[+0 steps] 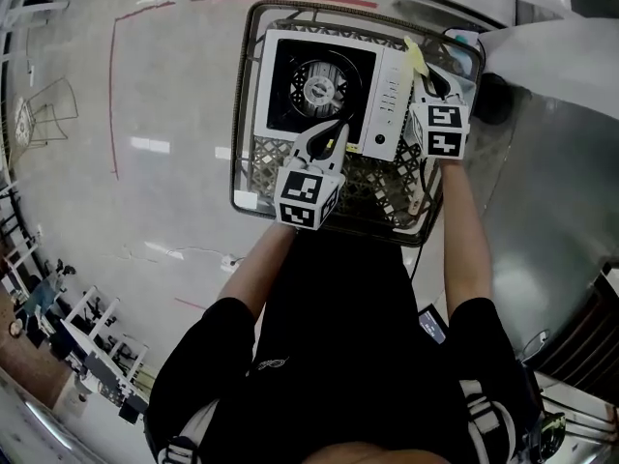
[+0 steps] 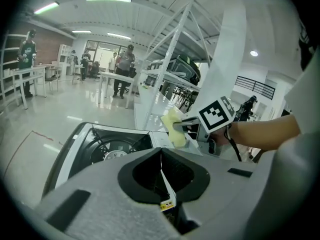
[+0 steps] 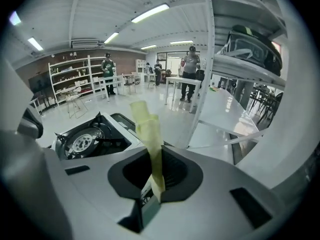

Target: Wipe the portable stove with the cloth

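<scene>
Pale glossy floor [image 1: 145, 85] with red tape lines fills the left of the head view. A dark wire mesh basket [image 1: 387, 206] stands in front of the person. A white box-shaped portable stove with a black round burner well [image 1: 329, 85] sits in the far part of the basket, control panel to the right.

The left gripper [image 1: 332, 138] is over the stove's near edge; whether it touches, cannot tell. In its own view the left gripper [image 2: 161, 159] has its jaws pressed together with nothing between them, and the stove [image 2: 115, 146] lies just beyond.

The right gripper [image 1: 426, 73] is at the stove's far right corner. Its own view shows the right gripper [image 3: 152, 159] clamped on a thin pale yellow cloth [image 3: 147, 129] that sticks up as a folded strip past the jaw tips. The cloth [image 1: 414, 56] hangs over the panel side and looks clear of the stove top.

Handling, judged:
- The cloth is light, soft and limp, so it will crumple. Hold it at the edge as now and wipe with the free end laid flat.
- The stove is rigid with a smooth painted shell and may slide on the mesh. Steady it at the near rim.
- Burner grate prongs could snag the cloth.
</scene>
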A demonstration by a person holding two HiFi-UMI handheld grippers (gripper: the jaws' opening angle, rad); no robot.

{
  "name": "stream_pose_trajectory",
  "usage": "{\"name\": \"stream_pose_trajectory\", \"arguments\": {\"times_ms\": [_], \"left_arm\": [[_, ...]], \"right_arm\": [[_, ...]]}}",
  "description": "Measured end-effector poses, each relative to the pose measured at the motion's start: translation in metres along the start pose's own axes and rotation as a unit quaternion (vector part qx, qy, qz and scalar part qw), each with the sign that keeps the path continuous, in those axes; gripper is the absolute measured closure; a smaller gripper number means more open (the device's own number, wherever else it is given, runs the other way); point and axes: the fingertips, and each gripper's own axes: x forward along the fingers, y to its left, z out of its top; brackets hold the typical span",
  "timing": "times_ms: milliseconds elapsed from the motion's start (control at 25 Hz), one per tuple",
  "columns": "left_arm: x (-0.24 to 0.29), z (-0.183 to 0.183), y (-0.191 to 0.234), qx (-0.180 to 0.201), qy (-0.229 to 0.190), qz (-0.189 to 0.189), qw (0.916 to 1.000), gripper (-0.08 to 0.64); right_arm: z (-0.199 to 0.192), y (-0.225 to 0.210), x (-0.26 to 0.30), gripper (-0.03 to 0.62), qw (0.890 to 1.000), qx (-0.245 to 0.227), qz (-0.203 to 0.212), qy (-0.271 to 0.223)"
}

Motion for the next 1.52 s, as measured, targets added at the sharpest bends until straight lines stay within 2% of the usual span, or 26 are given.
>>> {"name": "stream_pose_trajectory", "arguments": {"times_ms": [200, 440, 680, 720, 840, 960, 1160, 1320, 1520], "left_arm": [[0.005, -0.003, 0.004, -0.009, 0.002, 0.005, 0.9999, 0.541], [0.005, -0.009, 0.0, -0.022, 0.006, 0.006, 0.9997, 0.541], [0.0, -0.011, -0.003, -0.032, 0.003, 0.009, 0.9995, 0.541], [0.0, -0.012, -0.004, -0.031, 0.005, 0.009, 0.9995, 0.541], [-0.002, -0.017, -0.004, -0.03, 0.01, 0.012, 0.9994, 0.541], [-0.004, -0.02, -0.005, -0.034, 0.011, 0.014, 0.9993, 0.541], [-0.007, -0.021, -0.008, -0.037, 0.01, 0.013, 0.9992, 0.541], [-0.012, -0.022, -0.007, -0.037, 0.01, 0.017, 0.9991, 0.541], [-0.018, -0.024, -0.005, -0.037, 0.008, 0.021, 0.9991, 0.541]], "right_arm": [[-0.005, -0.01, 0.021, 0.569, 1.0, -0.017, -0.006, 0.021], [-0.042, 0.002, 0.034, 0.568, 0.995, -0.047, 0.014, 0.085], [-0.048, 0.008, 0.032, 0.568, 0.996, -0.031, 0.032, 0.081], [-0.048, 0.01, 0.032, 0.56, 0.995, -0.031, 0.042, 0.082], [-0.044, 0.021, 0.03, 0.439, 0.993, -0.041, 0.081, 0.076], [-0.04, 0.035, 0.027, 0.403, 0.99, -0.05, 0.115, 0.063], [-0.034, 0.041, 0.025, 0.408, 0.99, -0.027, 0.128, 0.044], [-0.033, 0.038, 0.03, 0.525, 0.993, -0.012, 0.11, 0.044], [-0.038, 0.044, 0.03, 0.537, 0.993, -0.021, 0.108, 0.05]]}}
